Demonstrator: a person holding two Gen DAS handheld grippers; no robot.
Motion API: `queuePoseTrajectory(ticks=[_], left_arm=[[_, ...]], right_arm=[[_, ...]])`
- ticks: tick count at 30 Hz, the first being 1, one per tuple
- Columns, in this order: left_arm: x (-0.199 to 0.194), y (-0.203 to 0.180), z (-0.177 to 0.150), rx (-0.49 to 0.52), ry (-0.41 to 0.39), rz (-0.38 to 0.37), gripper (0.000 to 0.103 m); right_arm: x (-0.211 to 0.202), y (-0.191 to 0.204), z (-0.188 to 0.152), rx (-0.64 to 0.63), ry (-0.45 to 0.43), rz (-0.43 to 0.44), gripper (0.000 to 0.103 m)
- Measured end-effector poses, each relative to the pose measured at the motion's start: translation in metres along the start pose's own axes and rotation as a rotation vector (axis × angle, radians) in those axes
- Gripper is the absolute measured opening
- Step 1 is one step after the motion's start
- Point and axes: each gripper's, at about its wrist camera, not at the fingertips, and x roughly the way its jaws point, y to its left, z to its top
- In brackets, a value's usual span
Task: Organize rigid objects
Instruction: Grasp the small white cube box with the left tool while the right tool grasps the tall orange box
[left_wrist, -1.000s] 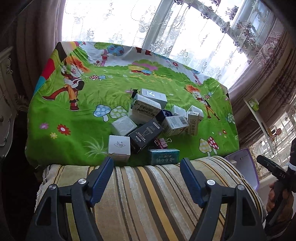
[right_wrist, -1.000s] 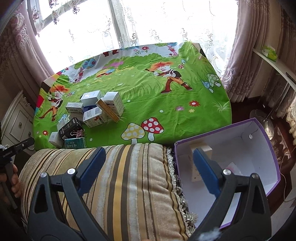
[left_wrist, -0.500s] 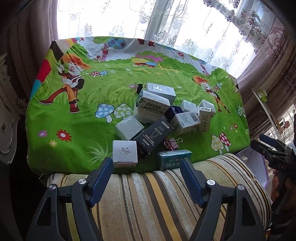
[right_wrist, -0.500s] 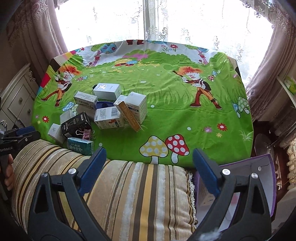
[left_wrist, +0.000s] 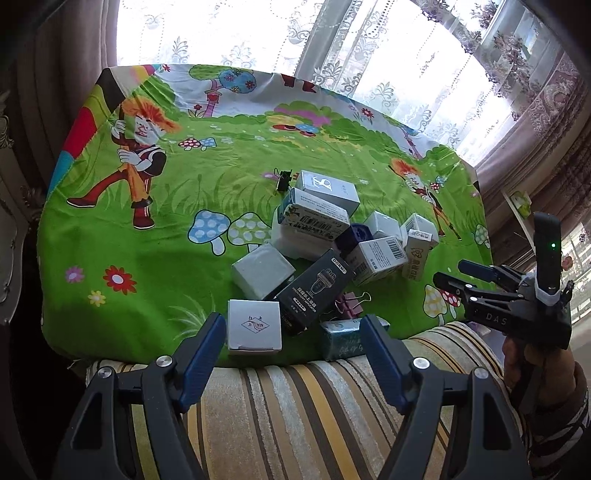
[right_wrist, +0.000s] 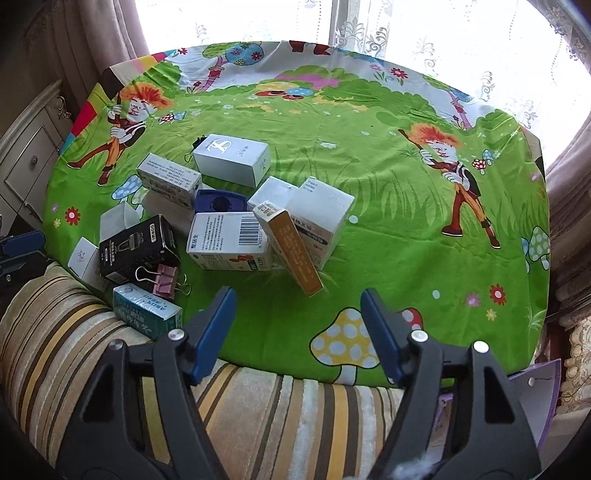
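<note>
Small cartons (right_wrist: 236, 206) lie jumbled on the green cartoon cloth (right_wrist: 388, 229): white ones, a black box (left_wrist: 314, 291), a teal box (right_wrist: 147, 312) and a pink clip (right_wrist: 166, 277) just beside the black box. Left gripper (left_wrist: 293, 347) jaws spread, empty, near the black box. Right gripper (right_wrist: 297, 328) jaws closing, nothing between them, right of the heap.

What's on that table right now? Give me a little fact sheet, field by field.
surface: green cartoon tablecloth
pile: small cartons heaped together
black box: leans on the heap
pink binder clip: beside the teal box
left gripper: open, empty
right gripper: closing, nothing between its fingers
front edge: striped cushion
</note>
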Motion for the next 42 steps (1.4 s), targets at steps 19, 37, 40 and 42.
queuePoseTrajectory(ticks=[19, 37, 40, 42], left_arm=[[0.028, 0.022, -0.003, -0.011, 0.097, 0.042, 0.075], [0.056, 0.019, -0.008, 0.041, 0.198, 0.131, 0.043], [0.048, 0.024, -0.011, 0.01, 0.175, 0.137, 0.043], [0.04, 0.028, -0.012, -0.015, 0.149, 0.141, 0.043]], right_arm=[[0.045, 0.006, 0.015, -0.084, 0.04, 0.053, 0.038], [0.043, 0.0, 0.007, -0.037, 0.053, 0.121, 0.019], [0.033, -0.001, 0.005, -0.025, 0.038, 0.133, 0.019], [0.025, -0.002, 0.002, -0.013, 0.026, 0.145, 0.019]])
